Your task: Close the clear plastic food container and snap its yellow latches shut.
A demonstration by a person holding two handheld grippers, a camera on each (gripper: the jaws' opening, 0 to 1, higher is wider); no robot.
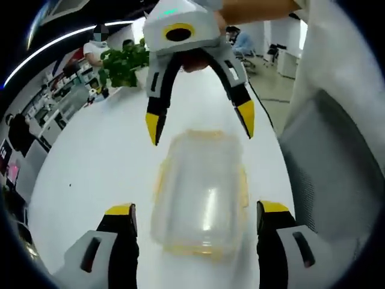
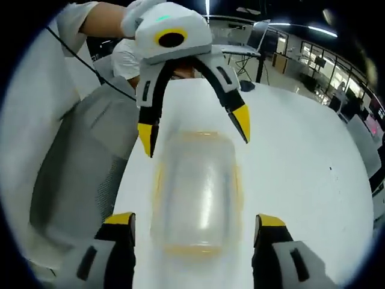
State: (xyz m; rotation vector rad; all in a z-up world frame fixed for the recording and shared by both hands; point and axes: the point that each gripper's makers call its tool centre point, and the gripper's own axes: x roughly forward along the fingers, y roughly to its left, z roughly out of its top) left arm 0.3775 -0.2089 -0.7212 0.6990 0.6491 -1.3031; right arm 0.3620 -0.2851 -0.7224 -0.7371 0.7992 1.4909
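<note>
- A clear plastic food container (image 1: 201, 192) lies on a white surface (image 1: 102, 162), between two hand-held claws that face each other across it.
- In the left gripper view, the left claw (image 1: 196, 218) rises from the near edge with its two yellow-tipped jaws spread wide, one on each side of the container's near end. The jaws do not appear to touch it.
- In that view the right claw (image 1: 201, 123) reaches in from the far side, jaws spread, its yellow tips hanging just above the container's far end.
- The container's lid is on top, and yellow latches (image 1: 243, 186) run along its edges. The picture is blurred, so I cannot tell whether any latch is snapped down.
- In the right gripper view, the right claw (image 2: 194, 221) stands open at the near edge, straddling the near end of the container (image 2: 195, 192).
- There the left claw (image 2: 194, 129) comes from the far side, jaws apart, tips just over the container's far end. A hand (image 2: 133, 18) in a white sleeve holds it.
- A grey chair back (image 1: 337, 162) stands beside the surface to the right in the left gripper view.
- A green leafy plant (image 1: 125, 63) sits at the far end of the surface.
- Office desks and people show in the far background.
</note>
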